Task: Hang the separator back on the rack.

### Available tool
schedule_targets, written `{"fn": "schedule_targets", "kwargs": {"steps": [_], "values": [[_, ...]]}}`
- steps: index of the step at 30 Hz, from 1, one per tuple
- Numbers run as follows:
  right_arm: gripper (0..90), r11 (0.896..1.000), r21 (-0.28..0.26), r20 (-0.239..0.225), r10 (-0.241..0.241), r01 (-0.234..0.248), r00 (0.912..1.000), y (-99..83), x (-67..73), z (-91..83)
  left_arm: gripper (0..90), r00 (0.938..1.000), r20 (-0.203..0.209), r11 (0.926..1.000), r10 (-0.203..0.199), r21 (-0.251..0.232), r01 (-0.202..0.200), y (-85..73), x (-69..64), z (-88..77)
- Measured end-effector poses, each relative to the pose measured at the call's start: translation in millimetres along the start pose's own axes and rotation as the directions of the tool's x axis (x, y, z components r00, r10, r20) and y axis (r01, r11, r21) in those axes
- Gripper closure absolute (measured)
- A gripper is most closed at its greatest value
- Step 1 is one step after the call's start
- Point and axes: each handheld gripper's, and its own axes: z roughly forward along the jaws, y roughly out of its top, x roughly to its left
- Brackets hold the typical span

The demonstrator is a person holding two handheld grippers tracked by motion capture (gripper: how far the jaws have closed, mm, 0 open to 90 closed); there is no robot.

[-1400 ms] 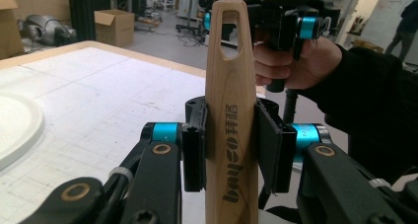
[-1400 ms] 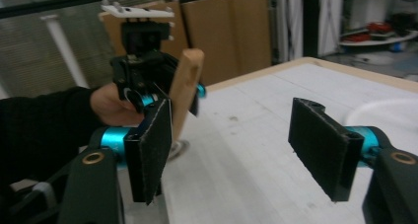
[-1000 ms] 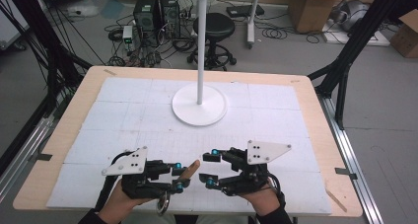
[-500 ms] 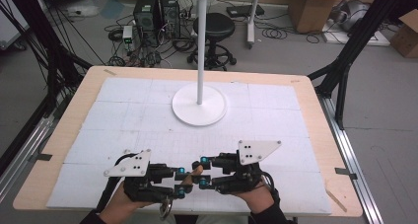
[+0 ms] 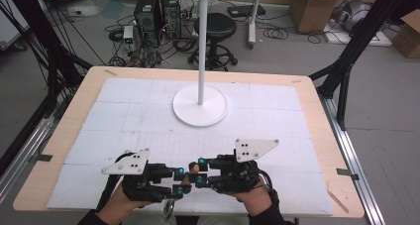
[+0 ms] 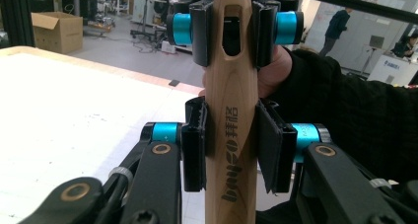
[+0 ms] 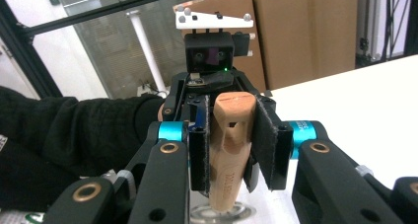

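a pale wooden handle point(image 6: 230, 120) is sitting level above the near table edge, dark lettering running along its face (a slot cut near one end); something metal is hanging at its other end, too blurred to name.

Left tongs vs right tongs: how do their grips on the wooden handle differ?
Left tongs clamp the wooden handle on its printed stretch; right tongs take its slotted end. Left tongs sit shut on it; right tongs have just been closing, with the handle between their pads, which now touch it. Shared: both are on the same handle, facing each other, with black pads and blue rollers.
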Motion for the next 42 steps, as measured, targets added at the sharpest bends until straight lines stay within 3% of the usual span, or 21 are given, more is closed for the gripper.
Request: {"fn": "schedule_targets", "kwargs": {"steps": [4, 5, 7, 9, 10, 14, 17, 20, 21, 26, 27, 29, 30, 35, 40, 42], "values": [[70.2, 1.000, -0.007, 0.008, -0.005, 0.005, 1.0000, 4.2, 2.4, 2.1, 66.5, 1.0000, 0.003, 0.9997, -0.007, -0.024, 0.007, 1.4, 0.1, -2.1], [70.2, 1.000, -0.004, 0.020, -0.009, 0.009, 0.9998, 7.1, 4.5, 3.4, 62.3, 1.0000, -0.003, 0.9996, -0.010, -0.025, 0.009, 1.6, 0.3, -2.6], [70.2, 1.000, -0.002, 0.029, -0.008, 0.008, 0.9996, 10.5, 7.0, 4.3, 51.7, 0.9989, -0.040, 0.9997, -0.026, -0.006, 0.025, 1.0, 1.5, -1.8], [70.2, 1.000, -0.006, 0.037, -0.017, 0.018, 0.9992, 12.7, 7.9, 4.4, 48.8, 0.9988, -0.041, 0.9996, -0.026, 0.001, 0.026, 0.6, 1.9, -1.5], [70.3, 1.000, -0.007, 0.064, -0.026, 0.027, 0.9976, 18.0, 9.9, 3.9, 47.2, 0.9987, -0.046, 0.9997, -0.023, 0.007, 0.023, 0.3, 1.8, -1.2], [70.3, 1.000, -0.008, 0.097, -0.016, 0.017, 0.9952, 25.9, 13.7, 2.0, 45.4, 0.9979, -0.061, 0.9994, -0.022, 0.023, 0.024, -1.3, 0.1, 2.5], [70.3, 0.999, -0.004, 0.174, -0.035, 0.036, 0.9842, 35.8, 21.0, 2.4, 45.0, 0.9968, -0.080, 0.9995, -0.010, 0.028, 0.012, -1.8, -1.2, 4.5], [70.3, 1.000, -0.003, 0.209, -0.027, 0.028, 0.9774, 40.2, 24.0, 3.8, 44.9, 0.9910, -0.134, 0.9989, 0.007, 0.048, -0.001, -1.9, -1.4, 4.5], [70.3, 1.000, -0.003, 0.209, -0.027, 0.028, 0.9774, 40.2, 24.0, 3.8, 45.0, 0.9910, -0.134, 0.9989, 0.007, 0.048, -0.001, -1.9, -1.4, 4.5], [70.2, 1.000, 0.006, 0.246, -0.008, 0.007, 0.9692, 39.3, 25.0, 9.4, 47.5, 0.9850, -0.172, 0.9995, 0.008, 0.033, -0.002, -0.3, -2.1, 2.1], [70.2, 1.000, 0.003, 0.274, -0.001, 0.000, 0.9617, 38.1, 24.5, 10.6, 48.1, 0.9830, -0.183, 0.9994, 0.011, 0.035, -0.004, 0.3, -2.6, 1.3], [70.2, 1.000, 0.000, 0.285, 0.002, -0.002, 0.9586, 37.5, 24.1, 11.2, 48.6, 0.9819, -0.189, 0.9993, 0.011, 0.036, -0.004, 0.6, -2.9, 1.2], [70.2, 1.000, -0.001, 0.303, 0.009, -0.010, 0.9531, 36.6, 23.7, 12.1, 50.0, 0.9786, -0.205, 0.9991, 0.017, 0.042, -0.009, 1.1, -3.4, 1.6], [70.2, 1.000, 0.005, 0.311, 0.012, -0.014, 0.9503, 34.5, 23.7, 14.9, 54.4, 0.9706, -0.239, 0.9970, 0.029, 0.077, -0.010, 0.8, -4.9, 4.2], [70.2, 1.000, 0.007, 0.316, 0.011, -0.014, 0.9486, 33.4, 24.7, 16.9, 68.7, 0.9711, -0.236, 0.9949, 0.039, 0.100, -0.015, 0.4, -5.9, 4.9], [70.1, 1.000, 0.009, 0.319, 0.009, -0.013, 0.9476, 33.1, 24.4, 16.2, 69.6, 0.9720, -0.233, 0.9949, 0.033, 0.100, -0.010, 0.8, -6.2, 5.2]]}}
